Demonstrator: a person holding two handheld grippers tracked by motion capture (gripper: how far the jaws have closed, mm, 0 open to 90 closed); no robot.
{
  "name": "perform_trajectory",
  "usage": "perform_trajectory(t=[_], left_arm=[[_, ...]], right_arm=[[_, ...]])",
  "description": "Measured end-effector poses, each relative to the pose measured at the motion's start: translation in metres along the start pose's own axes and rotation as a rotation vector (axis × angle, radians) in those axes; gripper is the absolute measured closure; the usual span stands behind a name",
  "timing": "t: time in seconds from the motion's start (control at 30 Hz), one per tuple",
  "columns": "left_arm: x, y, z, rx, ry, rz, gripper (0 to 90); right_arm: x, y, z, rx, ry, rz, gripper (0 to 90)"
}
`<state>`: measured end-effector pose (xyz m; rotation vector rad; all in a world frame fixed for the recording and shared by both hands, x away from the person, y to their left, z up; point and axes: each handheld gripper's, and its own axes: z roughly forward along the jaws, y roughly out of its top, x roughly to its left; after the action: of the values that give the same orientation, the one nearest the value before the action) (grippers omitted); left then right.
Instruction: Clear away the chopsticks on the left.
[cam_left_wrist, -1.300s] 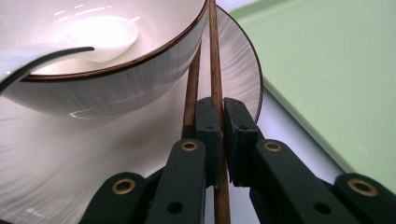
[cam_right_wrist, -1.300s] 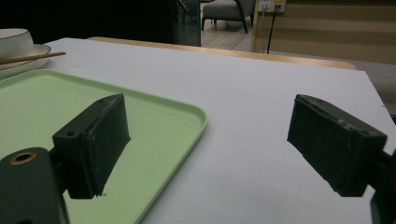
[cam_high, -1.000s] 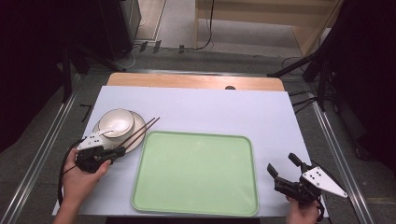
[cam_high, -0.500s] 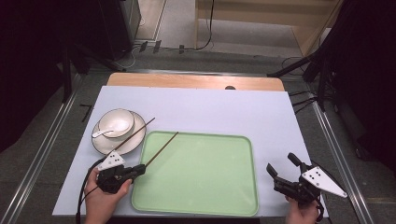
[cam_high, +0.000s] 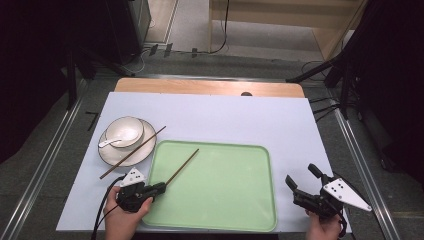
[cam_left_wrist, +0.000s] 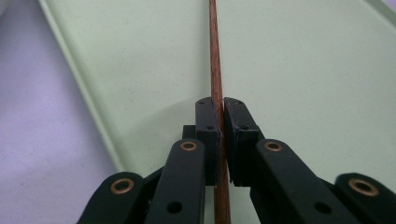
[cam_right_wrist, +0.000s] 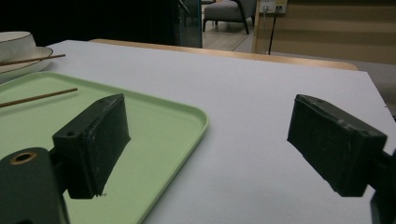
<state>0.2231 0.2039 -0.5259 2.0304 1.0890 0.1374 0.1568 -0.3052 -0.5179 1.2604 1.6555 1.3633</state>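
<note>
- left gripper clenched on one chopstick, pads tight on its near end; clamp seen close in left gripper view
- held chopstick slants up-right over the left part of the green tray, tip above the tray's upper left area
- second chopstick lies across the plate, beside the bowl with a white spoon in it
- plate just left of the tray's upper left corner
- right gripper released, jaws wide, nothing between them, off the tray's right edge over the white table cover
</note>
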Motion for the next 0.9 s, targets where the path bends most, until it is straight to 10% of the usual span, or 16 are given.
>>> perform_trajectory(t=[0.6,0.9], left_arm=[[-0.006,0.002,0.003,-0.019,0.010,0.014,76.0],[-0.019,0.033,0.020,-0.001,-0.010,0.089,90.0]], right_arm=[[-0.002,0.000,-0.002,-0.003,-0.003,0.003,13.0],[-0.005,0.000,-0.004,-0.008,-0.008,0.013,13.0]])
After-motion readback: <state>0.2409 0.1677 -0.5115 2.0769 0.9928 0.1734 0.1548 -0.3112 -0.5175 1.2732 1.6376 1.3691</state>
